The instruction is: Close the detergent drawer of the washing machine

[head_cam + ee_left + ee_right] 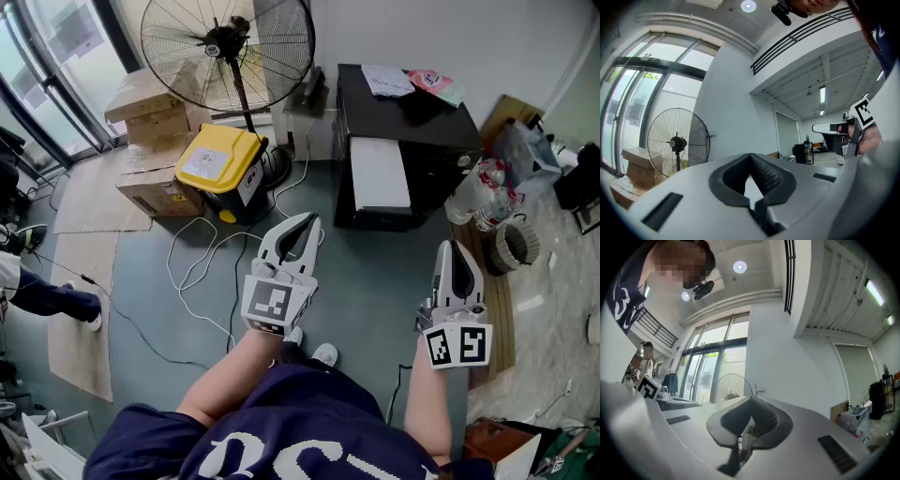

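No washing machine or detergent drawer can be told for sure in any view. The nearest candidate is a black box-like unit (405, 141) with a white panel (379, 173) on its near side, standing against the wall ahead. My left gripper (306, 221) is held level over the grey floor, its jaws shut with nothing between them, also in its own view (751, 157). To the right, my right gripper (454, 247) points slightly upward and is shut and empty as well (751, 399). Both are well short of the black unit.
A large standing fan (228, 52) is at the back left, with a yellow-lidded bin (220, 164) and cardboard boxes (150, 112) beside it. White cables (202, 258) trail across the floor. Plastic bottles (483, 192) and bags lie at the right. Another person's leg (47, 298) shows far left.
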Tool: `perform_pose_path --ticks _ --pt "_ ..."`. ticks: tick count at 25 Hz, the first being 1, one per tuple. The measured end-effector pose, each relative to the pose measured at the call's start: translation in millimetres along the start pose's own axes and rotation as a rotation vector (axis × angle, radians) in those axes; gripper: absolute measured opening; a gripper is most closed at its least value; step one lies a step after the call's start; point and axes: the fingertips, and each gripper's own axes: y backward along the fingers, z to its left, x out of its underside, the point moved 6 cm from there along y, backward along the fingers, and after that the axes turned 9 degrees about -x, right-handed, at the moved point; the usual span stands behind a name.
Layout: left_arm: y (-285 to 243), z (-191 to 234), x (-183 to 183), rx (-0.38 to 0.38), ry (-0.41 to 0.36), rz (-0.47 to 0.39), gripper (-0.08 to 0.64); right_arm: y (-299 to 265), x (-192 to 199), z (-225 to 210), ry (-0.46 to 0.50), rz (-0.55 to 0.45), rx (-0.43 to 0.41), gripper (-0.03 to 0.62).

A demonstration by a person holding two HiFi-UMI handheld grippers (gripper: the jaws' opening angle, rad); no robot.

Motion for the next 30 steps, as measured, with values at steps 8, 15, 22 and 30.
perform_pose_path --ticks 8,15,22,30 --pt "-3.5 -13.7 0.3 -0.016 0.0 0.002 0.018 7.3 -5.1 -14.7 -0.024 -0.046 -0.032 0.014" --pt "-20.4 -12.0 6.9 -0.027 0.004 0.0 0.018 -5.9 1.7 -27.0 -0.032 -0.048 -0.03 0.014" --pt "-72.8 -3.4 11.9 0.0 0.021 0.004 0.018 -41.5 9.8 -50.3 -0.031 -0.039 -0.008 0.014" --pt "-171.5 27.6 10.1 0.038 0.034 -0.001 0.018 -124.2 20.5 -91.0 -0.019 -0.034 0.025 0.014"
